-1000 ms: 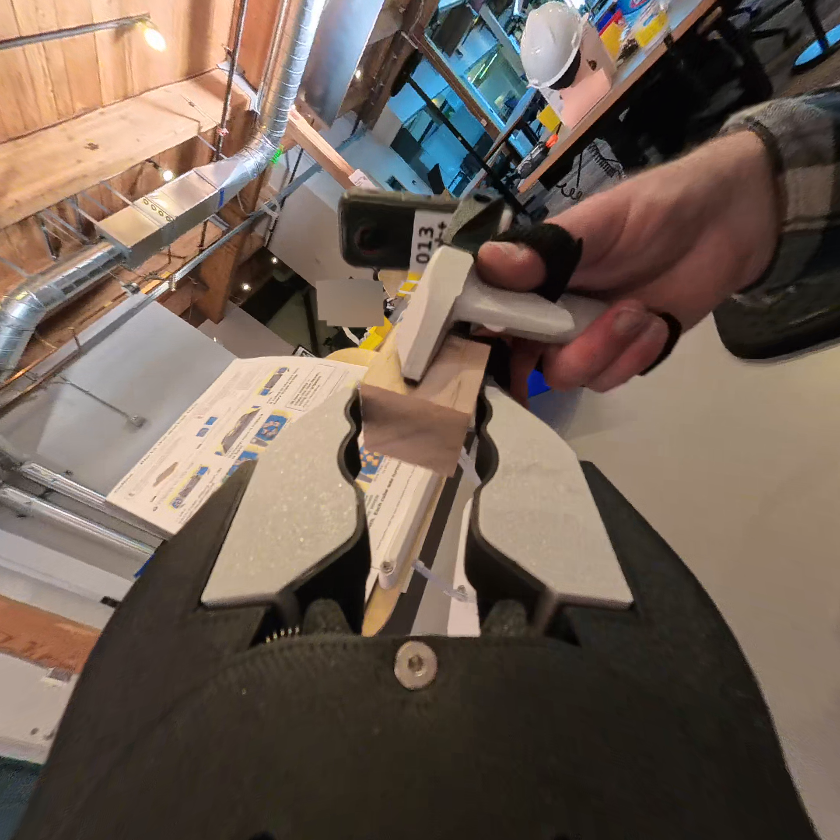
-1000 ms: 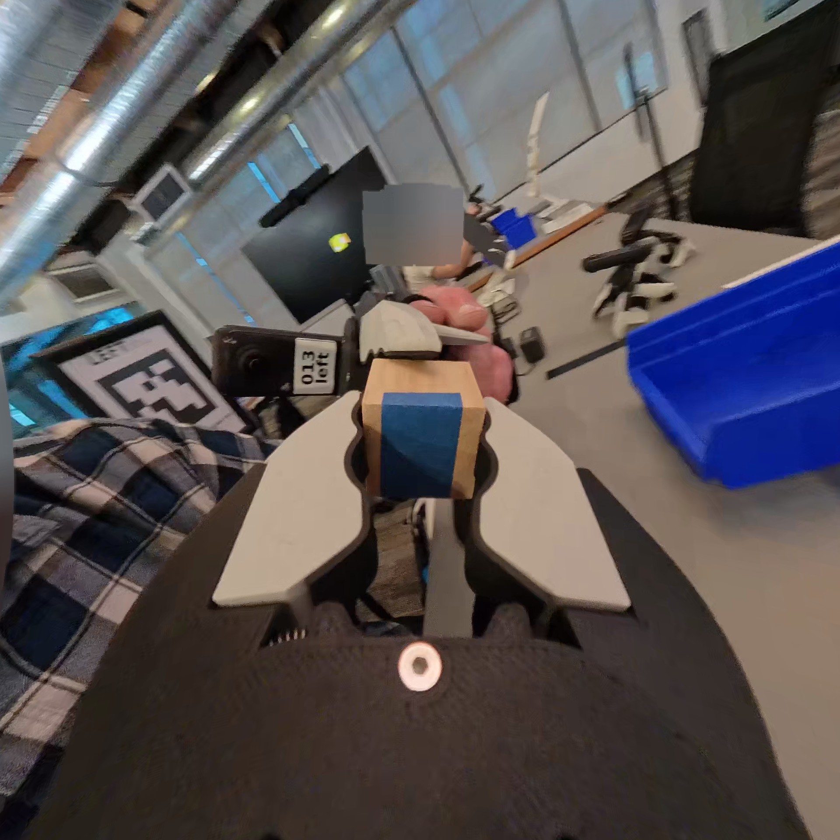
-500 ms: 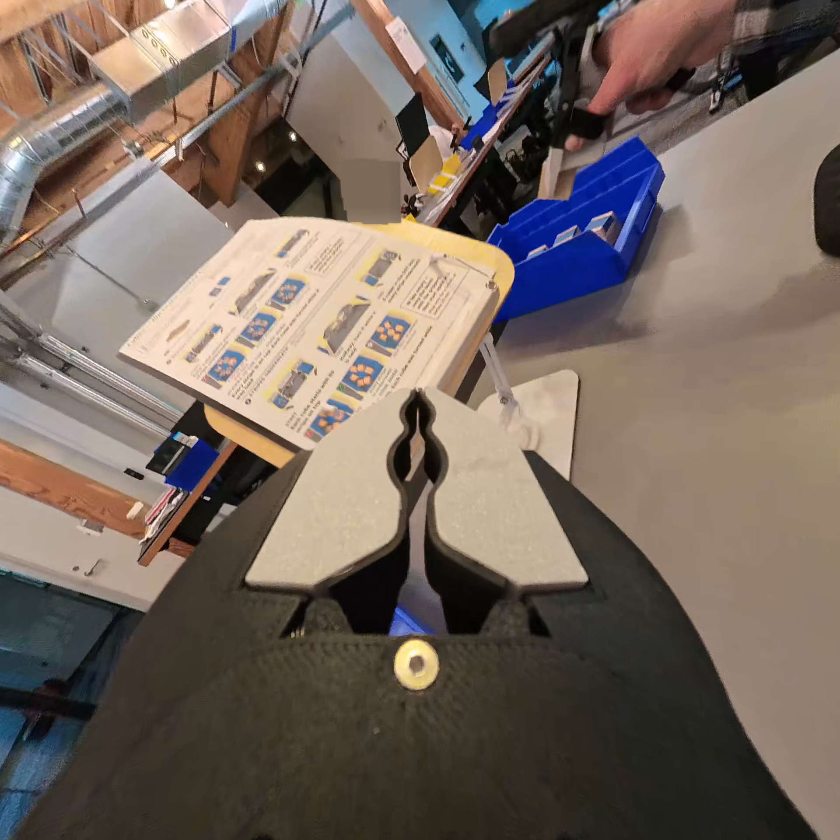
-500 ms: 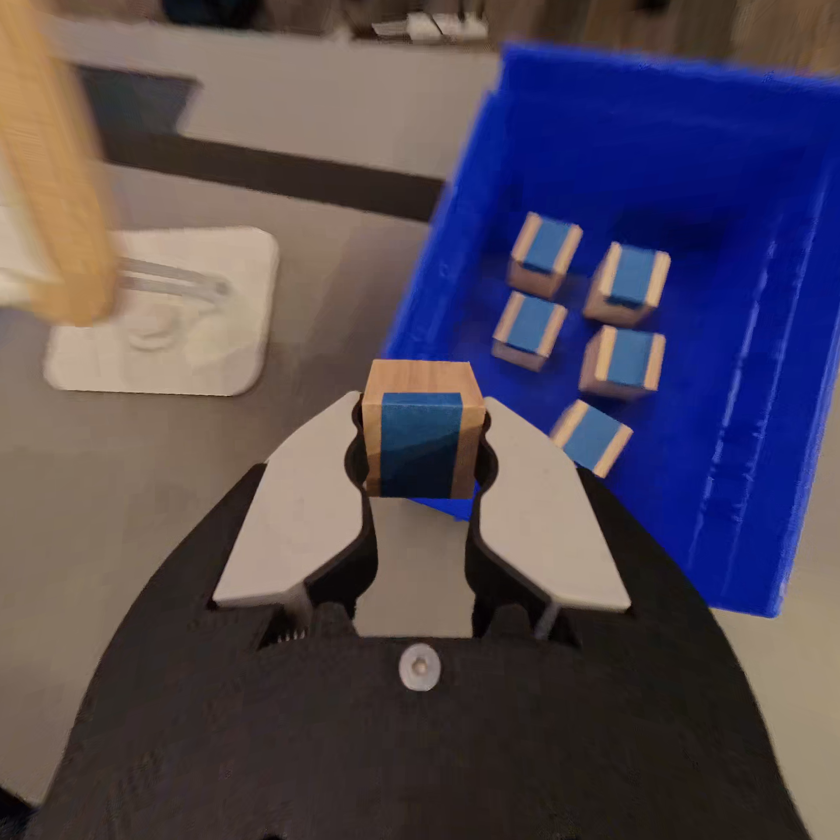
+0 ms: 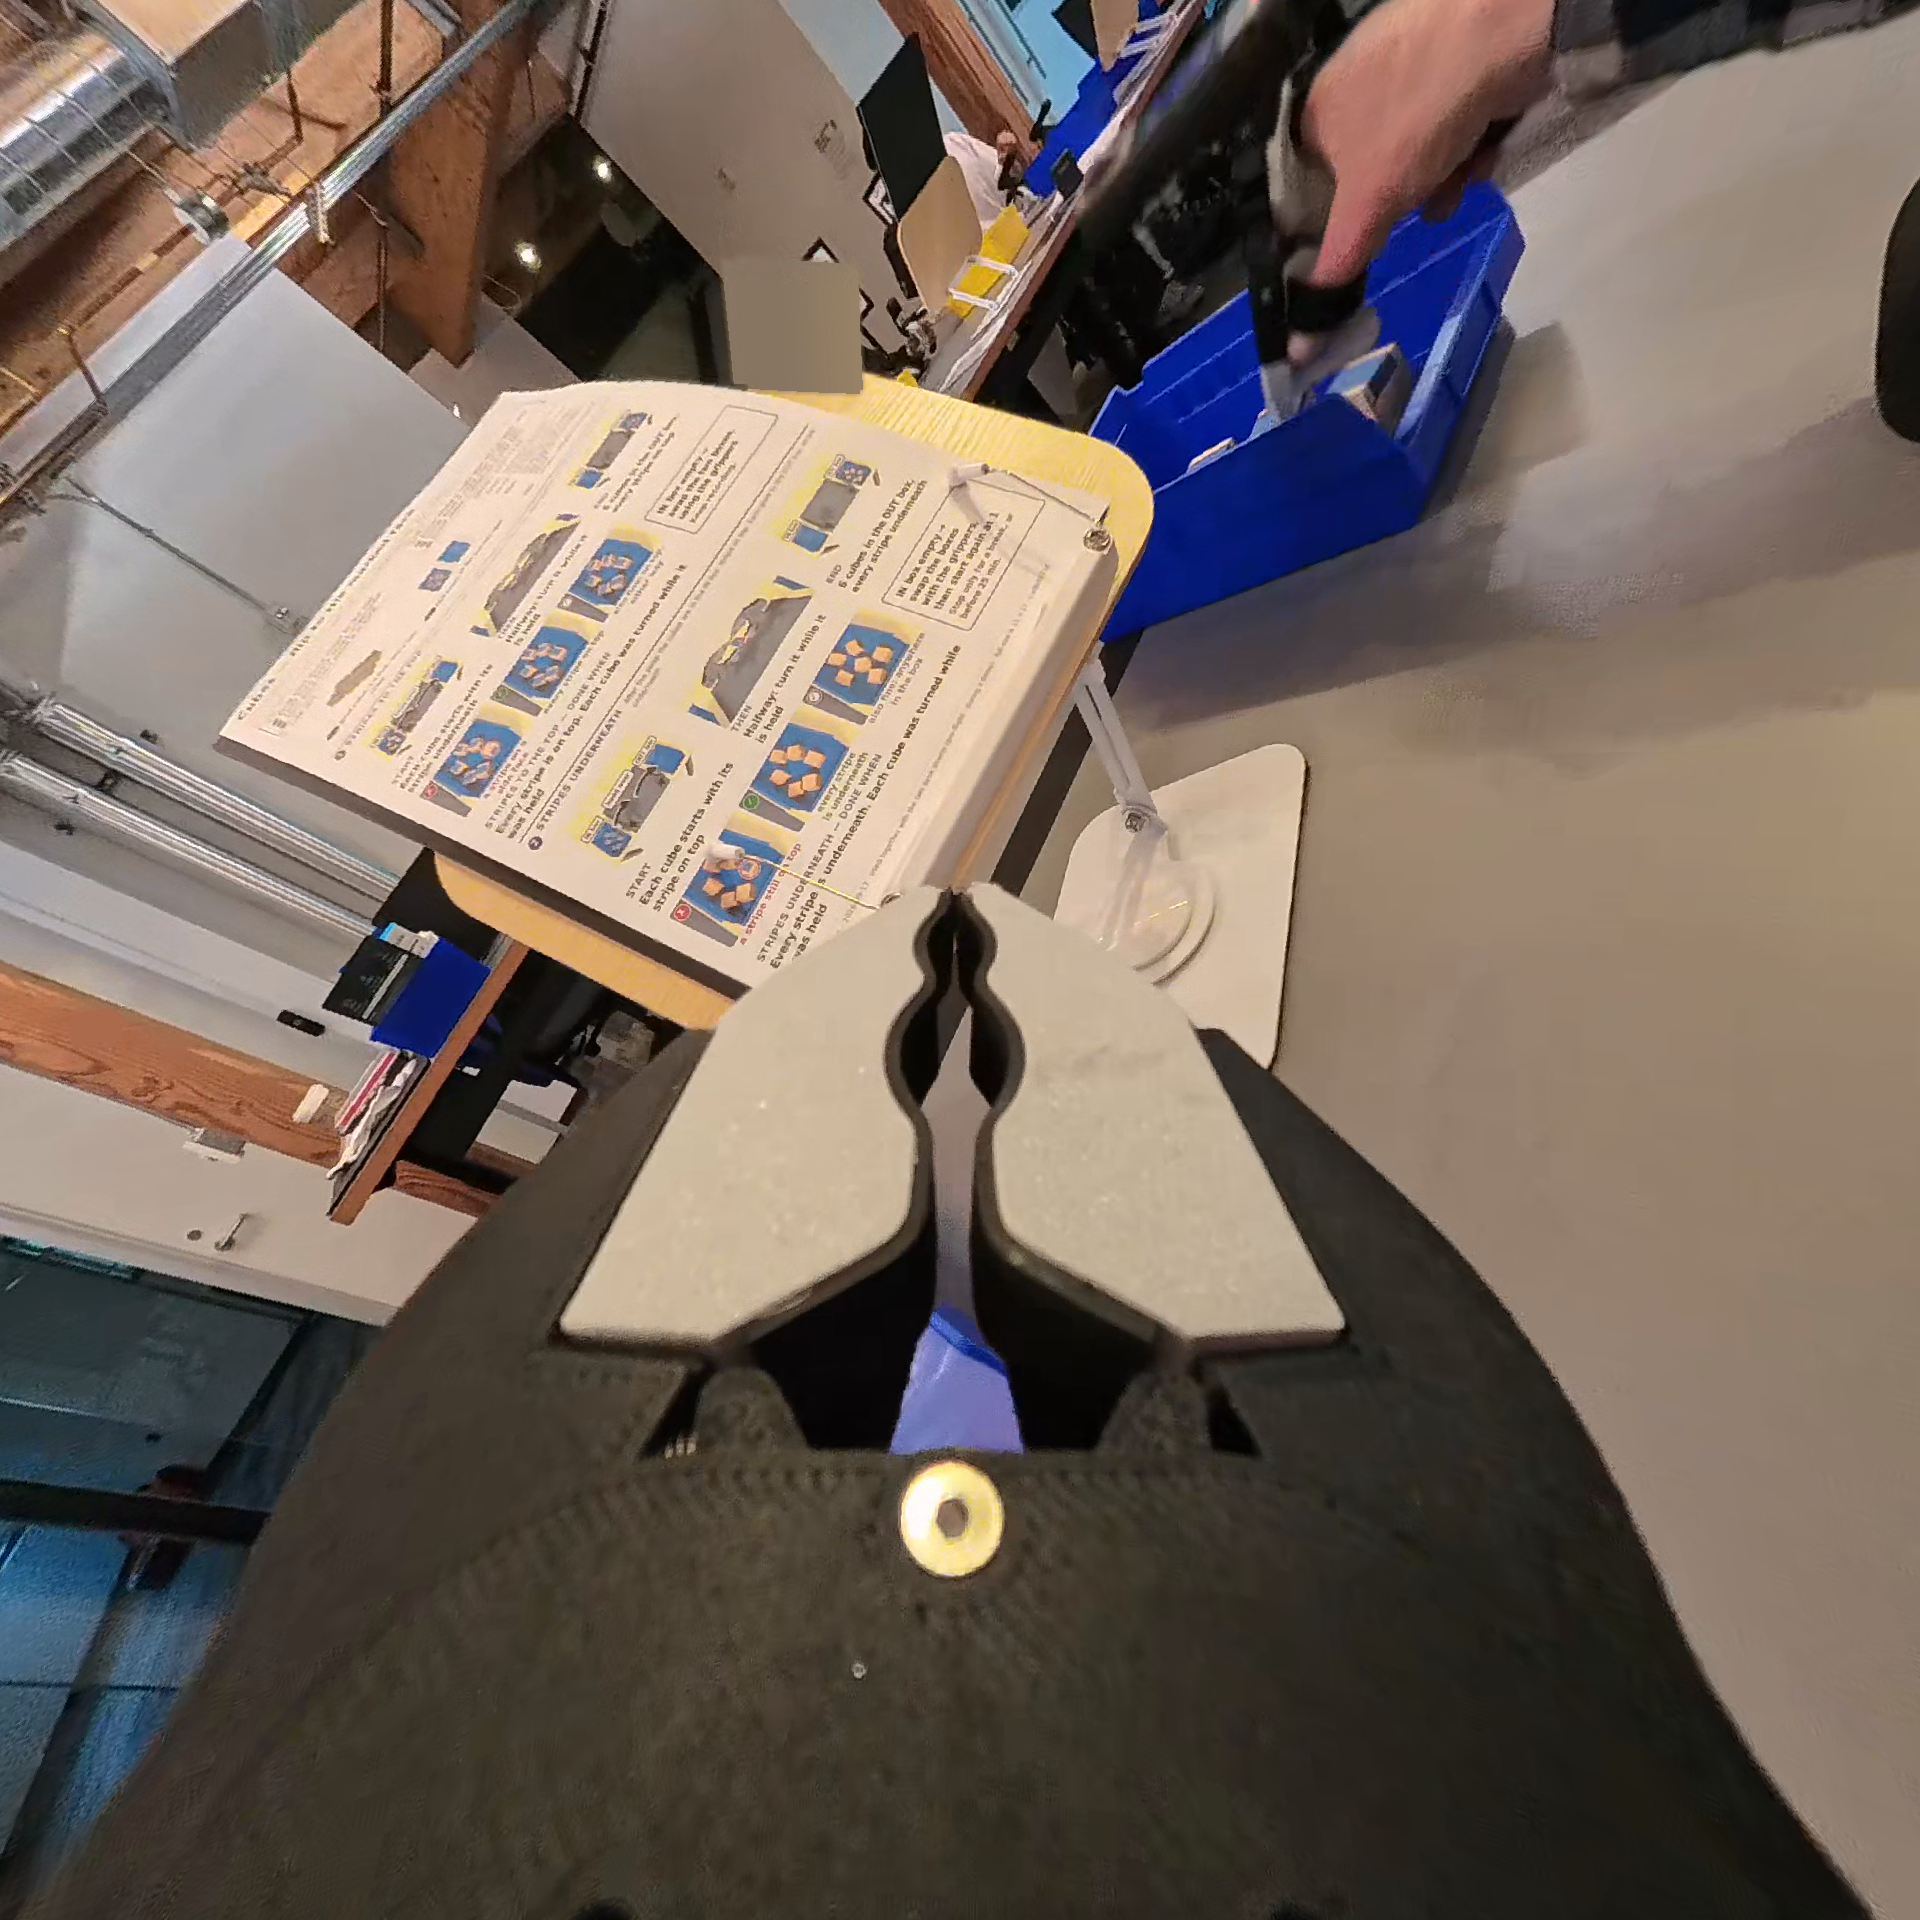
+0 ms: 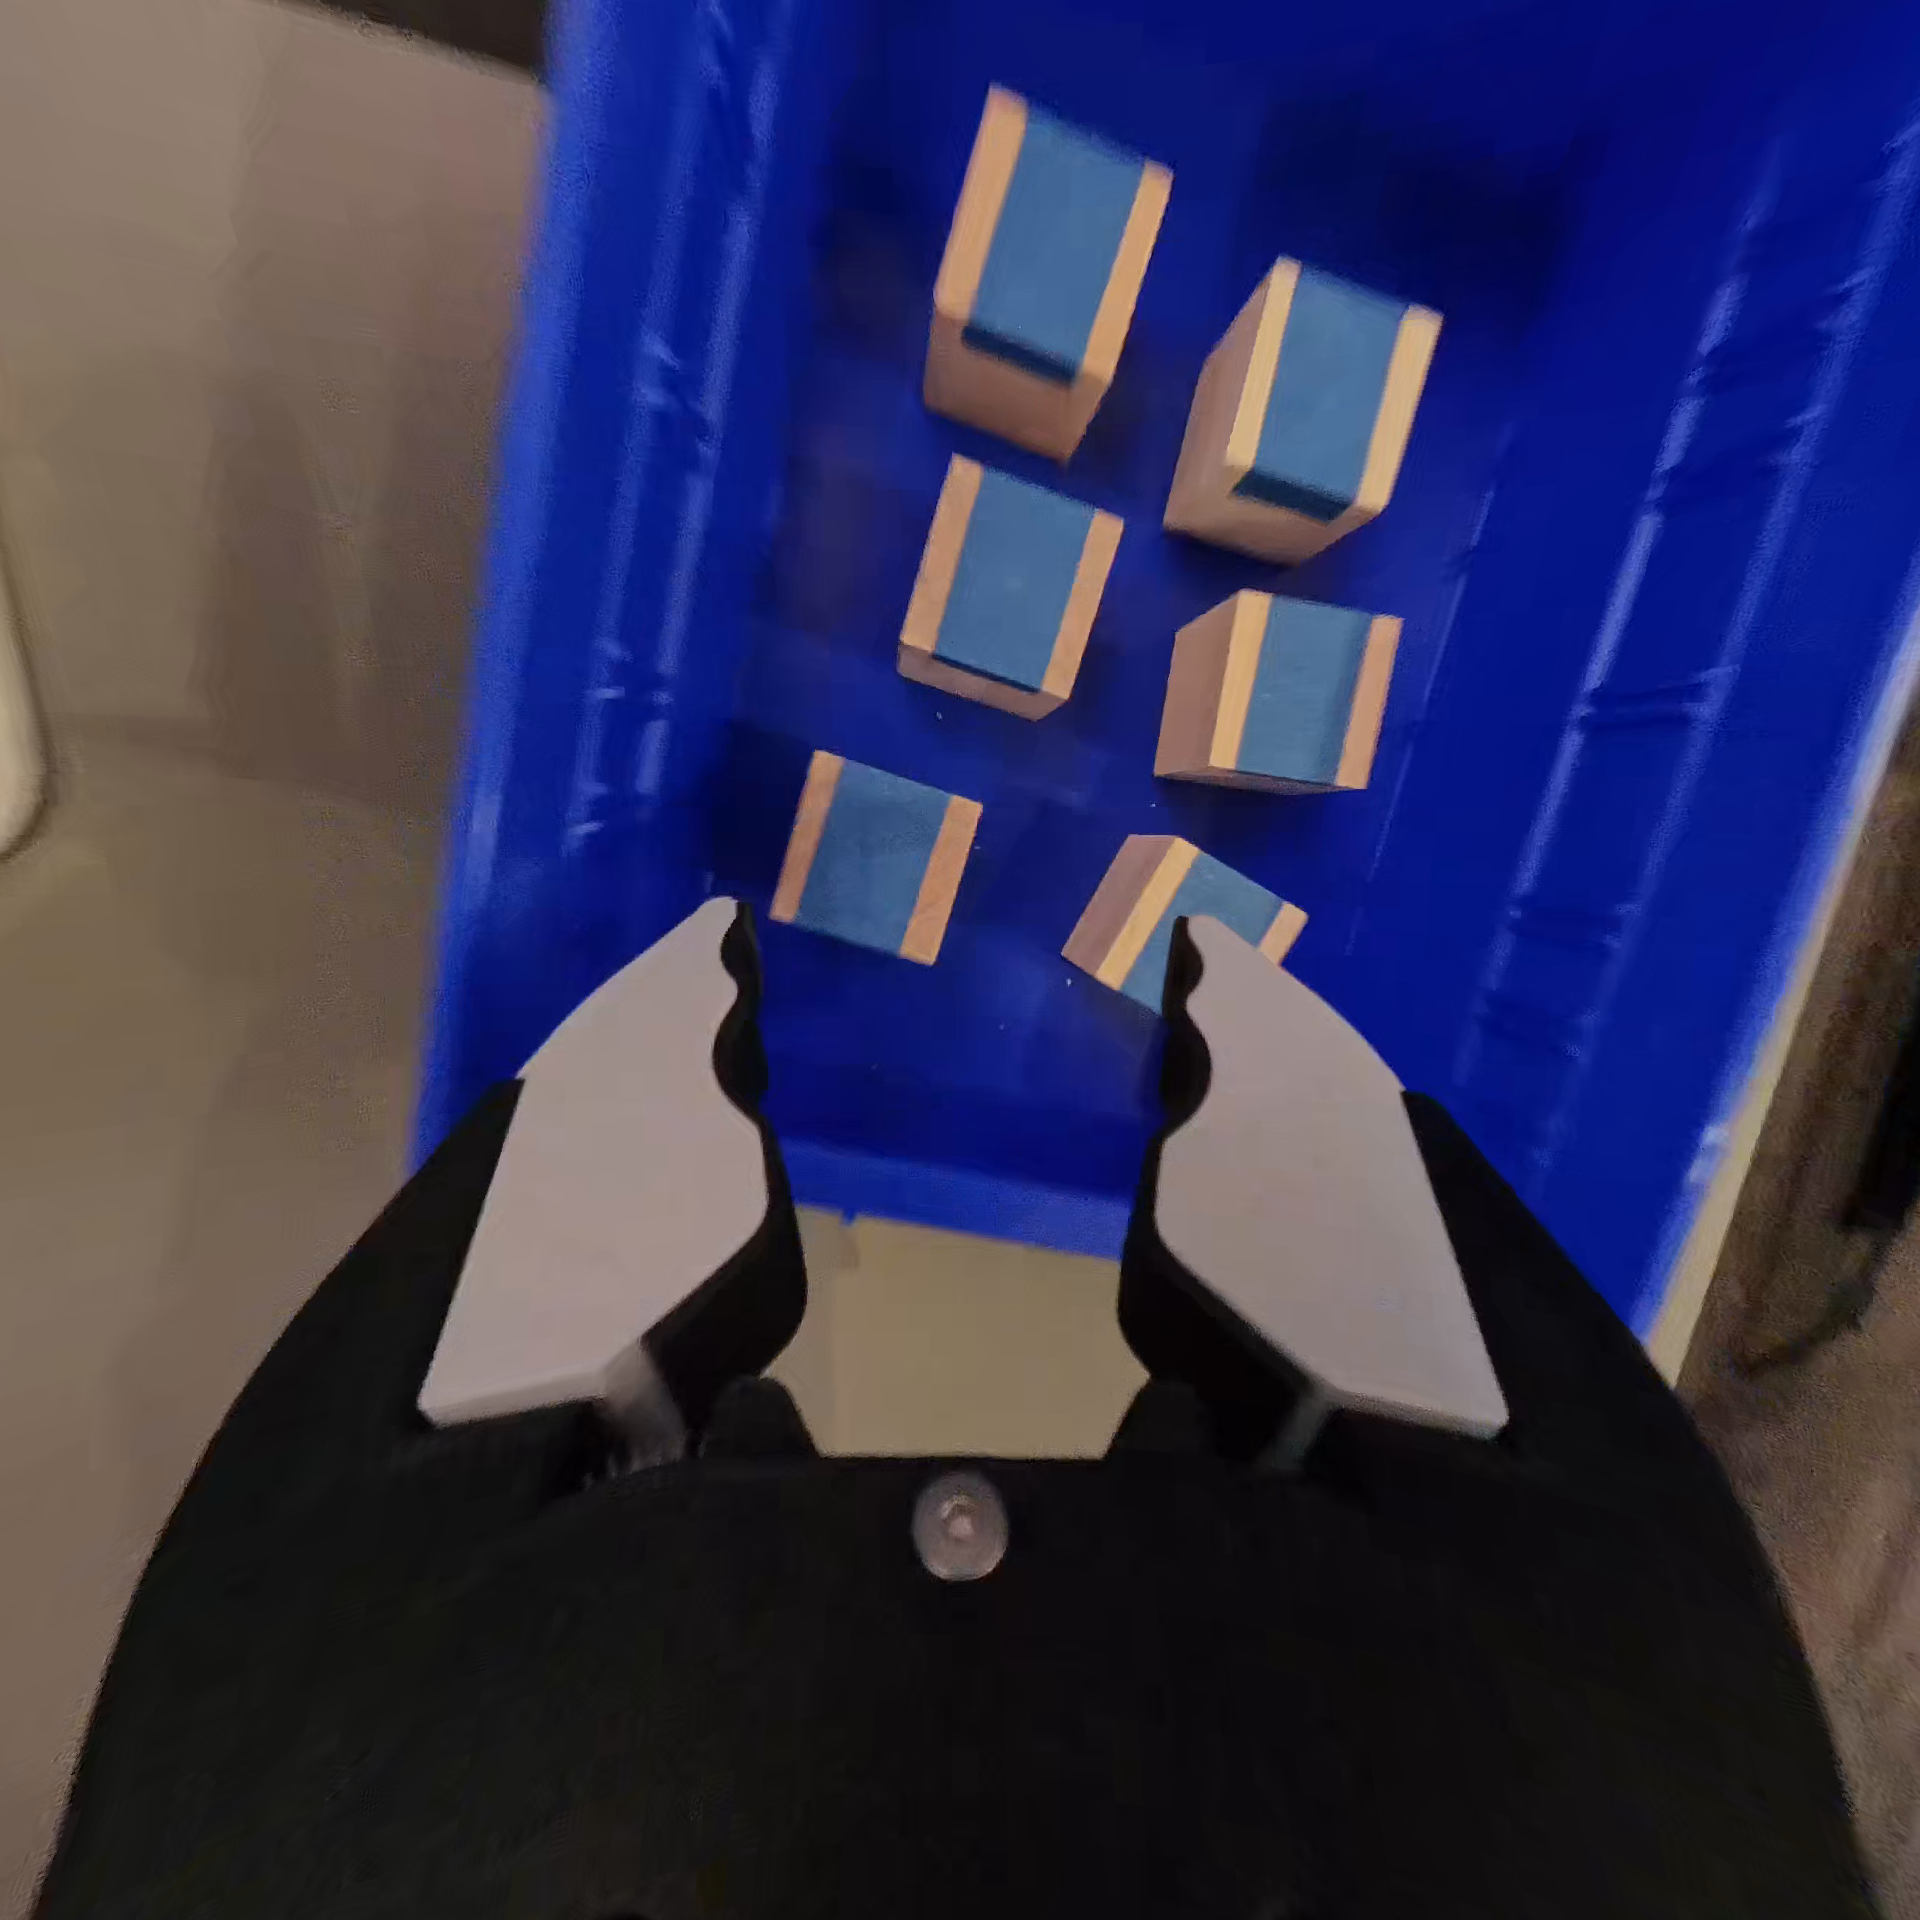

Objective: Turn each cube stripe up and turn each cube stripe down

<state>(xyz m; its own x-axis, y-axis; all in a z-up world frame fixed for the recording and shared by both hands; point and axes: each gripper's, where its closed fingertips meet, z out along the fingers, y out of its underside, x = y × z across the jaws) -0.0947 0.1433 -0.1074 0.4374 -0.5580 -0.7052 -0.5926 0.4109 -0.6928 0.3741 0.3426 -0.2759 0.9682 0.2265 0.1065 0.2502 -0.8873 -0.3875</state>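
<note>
My right gripper [image 6: 956, 925] is open and empty above the near end of a blue bin [image 6: 623, 520]. Several wooden cubes lie in the bin, each with its blue stripe up. The nearest cube [image 6: 878, 857] lies just beyond my left fingertip, and a tilted one [image 6: 1164, 914] is partly hidden by my right fingertip [image 6: 1226, 987]. My left gripper [image 5: 954, 906] is shut with nothing between its pads, held above the grey table [image 5: 1558, 935]. In the left wrist view the bin [image 5: 1299, 499] stands far off, with a person's hand [image 5: 1382, 135] holding the other gripper over it.
An instruction sheet on a wooden board [image 5: 665, 644] stands on a white base [image 5: 1226, 831] ahead of my left gripper. A dark round object [image 5: 1901, 312] is at the right edge. Desks and shelves fill the background.
My left gripper let go of the cube and shut on air. My right gripper carried the cube to the bin, opened, and the cube now lies there stripe up.
</note>
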